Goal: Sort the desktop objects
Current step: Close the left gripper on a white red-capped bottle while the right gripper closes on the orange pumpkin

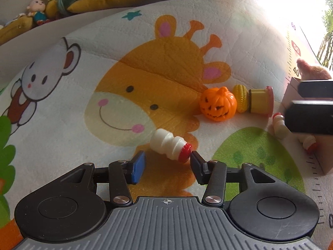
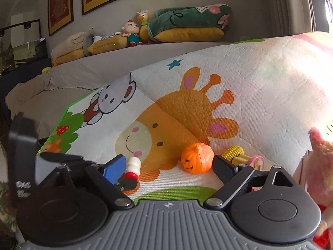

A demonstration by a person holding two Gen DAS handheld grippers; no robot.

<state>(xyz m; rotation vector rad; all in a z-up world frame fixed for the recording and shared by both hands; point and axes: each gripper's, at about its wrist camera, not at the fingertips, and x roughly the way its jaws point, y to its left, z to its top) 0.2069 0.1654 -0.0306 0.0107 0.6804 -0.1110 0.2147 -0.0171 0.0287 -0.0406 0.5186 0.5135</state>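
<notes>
Two grippers are over the cartoon play mat (image 1: 62,108), one in each of my hands. My left gripper (image 1: 166,162) has its jaws around a small white bottle with a red cap (image 1: 170,145), lying on its side on the giraffe print; the black right finger touches the cap, the blue pad (image 1: 138,167) on the left sits just beside the bottle's base, so I cannot tell whether it is truly clamped. My right gripper (image 2: 168,167) is released, jaws wide with nothing between them. Just beyond it sit the orange pumpkin (image 2: 196,158), a yellow corn piece (image 2: 232,151) to its right and a yellow can with a pink lid (image 1: 261,102) touching the corn. Another white bottle (image 1: 278,125) lies nearer right, beside a cardboard box (image 1: 326,156)
</notes>
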